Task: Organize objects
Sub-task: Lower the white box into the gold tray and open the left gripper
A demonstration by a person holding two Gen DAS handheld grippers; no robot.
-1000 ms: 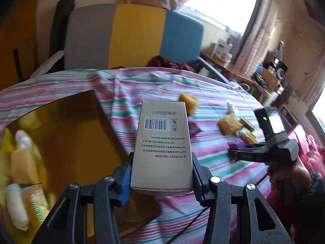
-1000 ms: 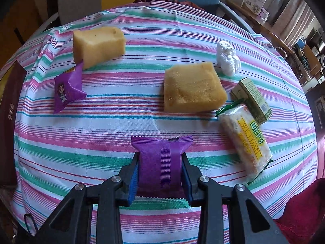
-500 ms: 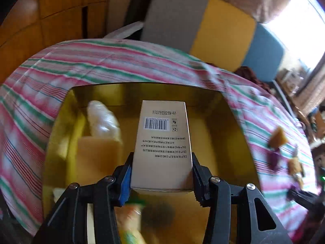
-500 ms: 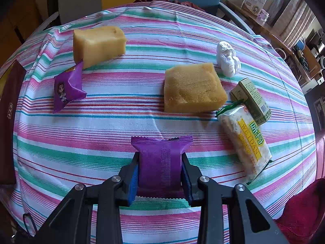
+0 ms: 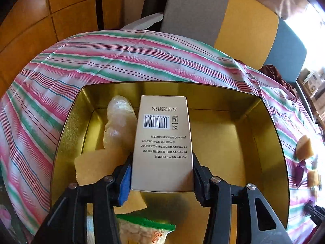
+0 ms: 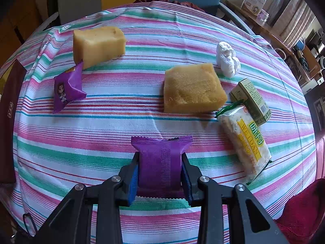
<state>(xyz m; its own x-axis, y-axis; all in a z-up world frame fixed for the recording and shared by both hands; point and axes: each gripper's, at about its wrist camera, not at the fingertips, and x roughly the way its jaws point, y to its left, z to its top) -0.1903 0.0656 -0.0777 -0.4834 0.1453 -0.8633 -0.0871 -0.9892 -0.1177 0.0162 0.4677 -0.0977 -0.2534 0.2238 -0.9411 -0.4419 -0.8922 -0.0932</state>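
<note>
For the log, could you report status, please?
Left gripper shut on beige carton over gold tin. Right gripper shut on purple packet.

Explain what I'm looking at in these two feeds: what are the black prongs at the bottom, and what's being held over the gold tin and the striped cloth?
The black prongs are two-finger grippers that a person holds, one in each hand. Each carries a fisheye camera looking forward along its fingers, so each feed is one gripper's own view.

In the left wrist view, the left gripper is shut on a beige carton with a barcode, held over an open gold tin. The tin already holds a clear-wrapped item, a yellow sponge block and a green-edged snack pack.

In the right wrist view, the right gripper is shut on a purple packet above the striped tablecloth. On the cloth lie two sponge blocks, another purple packet, a white wad, a small green box and a rice snack pack.
</note>
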